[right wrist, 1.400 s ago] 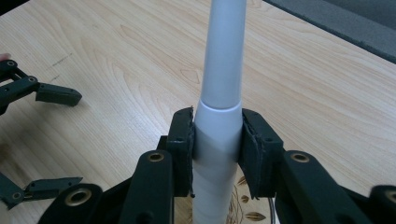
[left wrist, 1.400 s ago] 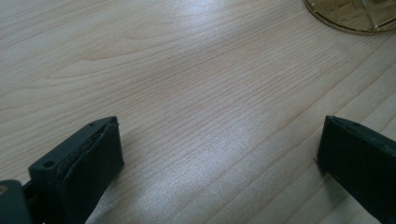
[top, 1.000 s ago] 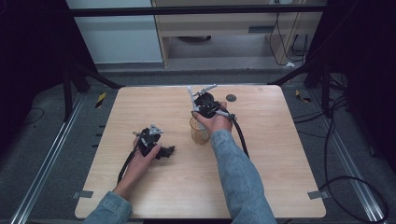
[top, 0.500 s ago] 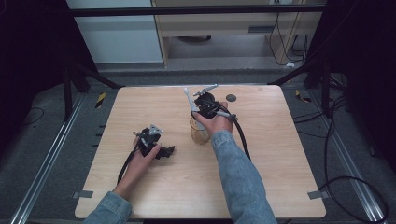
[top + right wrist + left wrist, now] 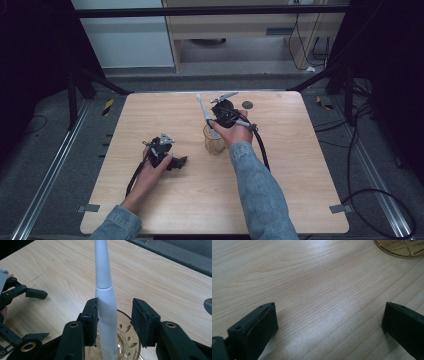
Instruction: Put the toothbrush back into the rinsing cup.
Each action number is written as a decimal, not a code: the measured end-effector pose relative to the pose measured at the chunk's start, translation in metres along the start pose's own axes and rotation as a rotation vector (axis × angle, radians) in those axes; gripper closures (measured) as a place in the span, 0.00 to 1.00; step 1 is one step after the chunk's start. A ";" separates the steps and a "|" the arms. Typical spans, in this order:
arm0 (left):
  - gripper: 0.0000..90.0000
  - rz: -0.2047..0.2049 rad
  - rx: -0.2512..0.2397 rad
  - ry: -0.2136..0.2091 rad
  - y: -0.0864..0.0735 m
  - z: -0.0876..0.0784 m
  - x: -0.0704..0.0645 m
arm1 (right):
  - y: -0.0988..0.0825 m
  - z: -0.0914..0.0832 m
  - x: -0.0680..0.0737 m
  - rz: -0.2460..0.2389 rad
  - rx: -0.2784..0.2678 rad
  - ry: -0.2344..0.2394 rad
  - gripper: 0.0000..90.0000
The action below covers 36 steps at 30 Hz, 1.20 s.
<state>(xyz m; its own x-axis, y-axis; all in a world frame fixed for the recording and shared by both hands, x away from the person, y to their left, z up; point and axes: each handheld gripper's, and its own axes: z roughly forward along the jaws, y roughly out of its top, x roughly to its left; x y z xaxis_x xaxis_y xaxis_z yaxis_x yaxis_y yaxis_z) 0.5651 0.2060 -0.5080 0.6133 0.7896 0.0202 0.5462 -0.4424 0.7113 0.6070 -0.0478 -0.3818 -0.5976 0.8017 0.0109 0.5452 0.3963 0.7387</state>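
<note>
The white toothbrush handle (image 5: 104,297) is standing in the amber glass cup (image 5: 214,141) near the middle of the wooden table (image 5: 280,175), sticking up out of it and leaning toward 11 o'clock in the high view. In the right gripper view the right gripper (image 5: 113,317) sits right over the cup's mouth with its jaws parted a fair bit: the handle touches the pad on one side, and there's a clear gap to the other jaw, so it's not clamped on it. The cup has a leaf pattern cut into the glass. Over at roughly 8 o'clock from the cup, well apart from it, the left gripper (image 5: 172,161) rests low on the table in the person's left hand (image 5: 150,172). In its own view its jaws are spread wide with bare wood between them, and the cup's base peeks in at about 1 o'clock. There's also a small dark round disc (image 5: 247,105) lying on the table at about 1 o'clock from the cup, near the far edge.
</note>
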 end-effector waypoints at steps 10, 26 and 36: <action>0.00 0.000 0.000 0.000 0.000 0.000 0.000 | -0.005 -0.014 -0.004 0.011 -0.018 -0.005 0.63; 0.00 0.000 0.000 0.000 0.000 0.000 0.000 | -0.005 -0.036 -0.009 0.027 -0.041 -0.029 0.50; 0.00 0.000 0.000 0.000 0.000 0.000 0.000 | -0.006 -0.045 -0.016 0.042 -0.045 -0.050 0.34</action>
<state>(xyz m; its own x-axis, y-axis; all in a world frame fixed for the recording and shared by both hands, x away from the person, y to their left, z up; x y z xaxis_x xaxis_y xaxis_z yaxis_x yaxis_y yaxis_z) 0.5651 0.2059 -0.5080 0.6132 0.7897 0.0200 0.5464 -0.4423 0.7112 0.5866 -0.0831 -0.3558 -0.5439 0.8391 0.0097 0.5415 0.3421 0.7679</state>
